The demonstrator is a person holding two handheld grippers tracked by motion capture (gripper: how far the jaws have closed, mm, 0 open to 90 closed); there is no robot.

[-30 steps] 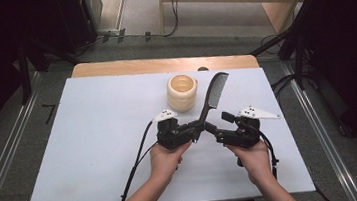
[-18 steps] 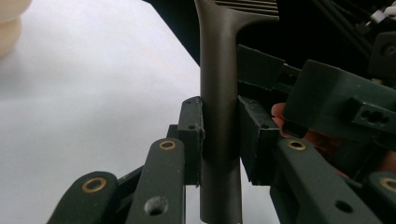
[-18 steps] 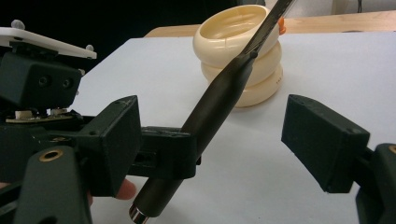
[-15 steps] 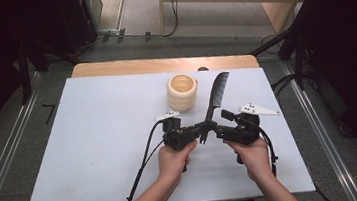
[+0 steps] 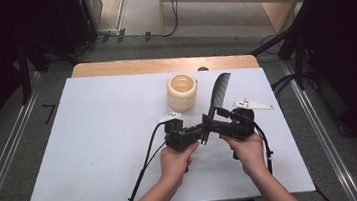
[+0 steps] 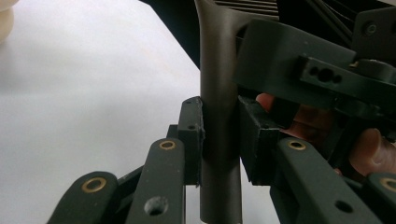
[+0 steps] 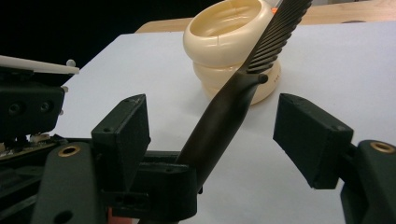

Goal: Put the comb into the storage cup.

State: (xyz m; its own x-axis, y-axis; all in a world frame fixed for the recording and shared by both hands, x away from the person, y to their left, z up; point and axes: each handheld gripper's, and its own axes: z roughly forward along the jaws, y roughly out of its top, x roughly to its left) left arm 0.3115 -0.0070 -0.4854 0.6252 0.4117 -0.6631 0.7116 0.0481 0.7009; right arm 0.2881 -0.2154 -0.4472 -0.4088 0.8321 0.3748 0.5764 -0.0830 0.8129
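Clenched on the smooth, rounded handle of a dark comb (image 6: 219,116), the left gripper (image 6: 219,140) presses its two flat black pads against the shaft from either side. In the high view the left gripper (image 5: 183,136) sits near the middle of the matte white table (image 5: 96,149), and the comb (image 5: 216,99) slants up and away from it — a long, slightly curved blade of fine teeth, its tip reaching past a cream-coloured cup (image 5: 182,92) just to its left. The cup is ribbed, built of stacked rounded rings with a glossy plastic look. Facing it from the right, the right gripper (image 7: 212,135) has just been closing its jaws; they stand apart on either side of the comb handle (image 7: 219,126), the blocky pads not touching it.
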